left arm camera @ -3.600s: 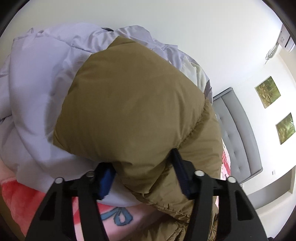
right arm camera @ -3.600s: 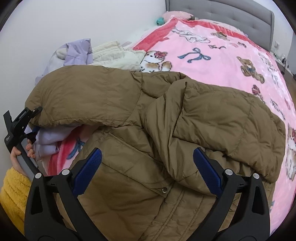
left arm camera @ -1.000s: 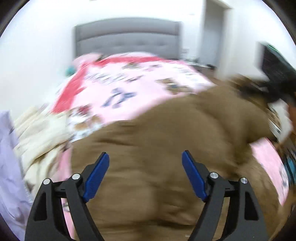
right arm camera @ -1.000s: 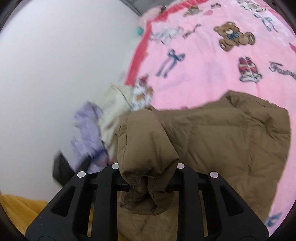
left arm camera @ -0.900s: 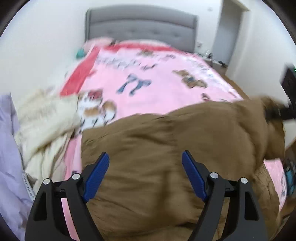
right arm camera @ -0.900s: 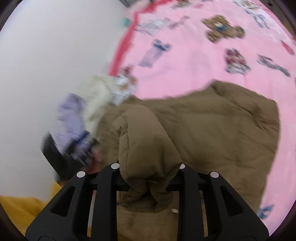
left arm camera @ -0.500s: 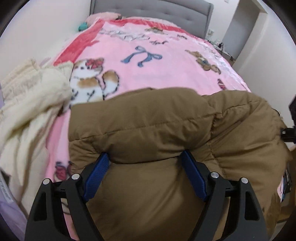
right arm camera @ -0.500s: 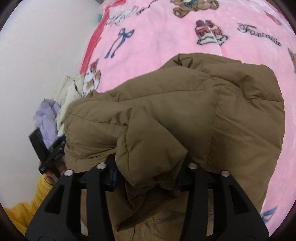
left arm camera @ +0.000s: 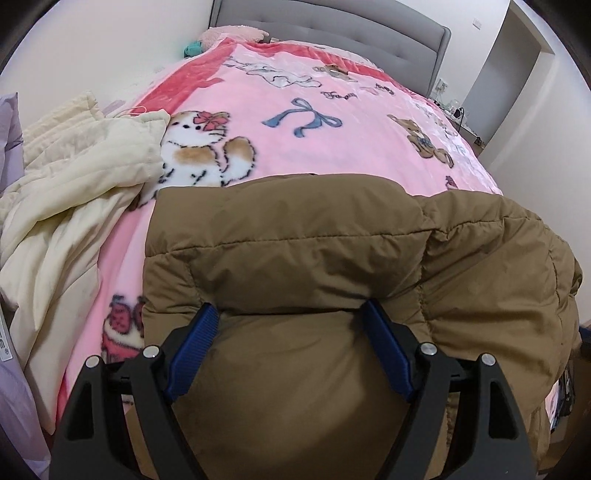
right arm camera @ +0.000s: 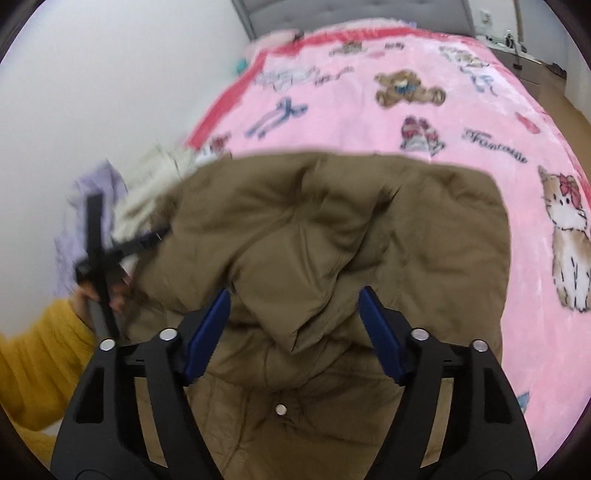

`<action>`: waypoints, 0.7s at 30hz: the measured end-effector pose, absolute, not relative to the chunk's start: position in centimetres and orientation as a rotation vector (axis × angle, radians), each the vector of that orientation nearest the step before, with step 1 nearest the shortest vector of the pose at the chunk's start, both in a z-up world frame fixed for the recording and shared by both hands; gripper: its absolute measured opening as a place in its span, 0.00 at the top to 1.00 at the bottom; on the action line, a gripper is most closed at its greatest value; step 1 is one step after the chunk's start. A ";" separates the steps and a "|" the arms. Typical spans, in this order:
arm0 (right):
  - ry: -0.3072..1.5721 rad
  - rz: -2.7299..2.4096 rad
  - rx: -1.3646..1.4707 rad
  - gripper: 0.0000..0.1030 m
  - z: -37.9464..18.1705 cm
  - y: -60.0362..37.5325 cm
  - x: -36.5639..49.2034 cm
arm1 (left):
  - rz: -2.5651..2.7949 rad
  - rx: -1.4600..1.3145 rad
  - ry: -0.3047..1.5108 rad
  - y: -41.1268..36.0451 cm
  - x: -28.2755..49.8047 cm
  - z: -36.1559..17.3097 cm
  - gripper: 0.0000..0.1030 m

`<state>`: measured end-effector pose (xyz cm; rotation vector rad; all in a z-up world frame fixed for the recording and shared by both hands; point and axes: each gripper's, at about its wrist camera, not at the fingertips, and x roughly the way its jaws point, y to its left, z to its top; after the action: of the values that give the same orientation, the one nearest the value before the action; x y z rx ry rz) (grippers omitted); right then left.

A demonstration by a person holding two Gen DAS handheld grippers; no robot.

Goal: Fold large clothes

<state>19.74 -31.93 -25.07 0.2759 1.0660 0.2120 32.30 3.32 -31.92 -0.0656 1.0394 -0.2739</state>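
A brown puffer jacket (left arm camera: pixel 295 236) lies folded over on itself on the pink blanket (left arm camera: pixel 332 147) of a bed. My left gripper (left arm camera: pixel 289 306) stands open, its blue pads (left arm camera: pixel 192 339) wide apart at the lower edge of the top fold, not squeezing it. In the right wrist view a loose hump of the jacket (right arm camera: pixel 295 258) lies between the pads of my right gripper (right arm camera: pixel 293 292). Those jaws are opening and do not press on the cloth. A hand (right arm camera: pixel 83 295) in a yellow sleeve holds the left gripper at the jacket's left edge, blurred.
A cream quilted garment (left arm camera: pixel 74 177) and a lilac one (left arm camera: pixel 7 122) are heaped at the bed's left side against the wall. A grey headboard (left arm camera: pixel 332 26) stands at the far end, a doorway (left arm camera: pixel 517 74) to the right. The bed's right edge drops off beside the jacket.
My right gripper was shut on a bunch of the jacket; its jaws have spread and the bunch lies loose. The left gripper has come down onto the jacket's fold.
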 end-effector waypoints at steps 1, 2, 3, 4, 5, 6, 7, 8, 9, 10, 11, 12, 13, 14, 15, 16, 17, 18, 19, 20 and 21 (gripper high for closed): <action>1.074 0.210 0.276 0.51 -25.6 -31.8 20.0 | -0.274 -0.068 1.043 3.4 32.3 -31.9 0.22; 1.073 0.209 0.284 0.59 -25.9 -31.8 20.2 | -0.274 -0.069 1.044 3.4 32.4 -31.8 0.22; 1.063 0.212 0.292 0.61 -26.1 -31.8 20.5 | -0.271 -0.070 1.045 3.4 32.4 -31.8 0.22; 1.055 0.211 0.287 0.65 -26.0 -31.7 20.7 | -0.269 -0.070 1.045 3.4 32.4 -31.9 0.22; 1.046 0.201 0.273 0.71 -25.9 -31.6 20.8 | -0.265 -0.069 1.046 3.4 32.3 -31.9 0.22; 1.043 0.197 0.258 0.75 -25.7 -31.5 20.9 | -0.262 -0.066 1.044 3.3 32.2 -32.0 0.22; 1.041 0.201 0.258 0.80 -25.4 -31.6 20.9 | -0.258 -0.059 1.042 3.2 32.1 -32.0 0.22; 1.041 0.212 0.262 0.81 -25.2 -31.8 20.9 | -0.255 -0.053 1.040 3.1 32.1 -32.0 0.22; 1.038 0.223 0.261 0.82 -24.7 -32.1 20.7 | -0.252 -0.045 1.041 3.0 32.1 -32.0 0.22; 1.037 0.226 0.253 0.83 -24.3 -32.5 20.6 | -0.250 -0.037 1.049 2.9 32.1 -32.1 0.22; 1.042 0.234 0.243 0.83 -23.9 -32.9 20.4 | -0.252 -0.035 1.054 2.9 32.2 -32.1 0.22; 1.052 0.242 0.230 0.83 -23.6 -33.4 20.2 | -0.256 -0.036 1.058 2.9 32.4 -32.1 0.22; 1.069 0.256 0.221 0.83 -23.5 -33.7 19.9 | -0.263 -0.035 1.065 3.0 32.5 -32.1 0.22; 1.092 0.267 0.206 0.83 -23.6 -34.0 19.8 | -0.268 -0.031 1.071 2.9 32.7 -32.1 0.22; 1.126 0.272 0.181 0.83 -24.1 -34.2 19.7 | -0.273 -0.028 1.074 2.9 32.8 -32.1 0.22; 1.157 0.269 0.168 0.83 -24.8 -34.4 19.6 | -0.277 -0.024 1.077 2.9 32.9 -32.2 0.22; 1.184 0.257 0.171 0.84 -25.5 -34.6 19.5 | -0.281 -0.018 1.078 2.9 33.0 -32.2 0.22; 1.211 0.259 0.203 0.84 -26.5 -35.0 19.4 | -0.283 -0.013 1.080 2.8 33.0 -32.2 0.22; 1.228 0.261 0.228 0.84 -27.4 -35.2 19.2 | -0.284 -0.007 1.081 2.7 33.0 -32.3 0.22; 1.252 0.253 0.252 0.84 -28.6 -35.3 19.1 | -0.285 -0.001 1.081 2.7 32.9 -32.4 0.22; 1.267 0.250 0.275 0.84 -29.5 -35.4 19.1 | -0.283 0.006 1.079 2.6 32.8 -32.5 0.22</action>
<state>19.05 -35.41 -29.52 0.2750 1.2675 0.2500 32.84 2.59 -32.46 0.0062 1.0787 -0.2826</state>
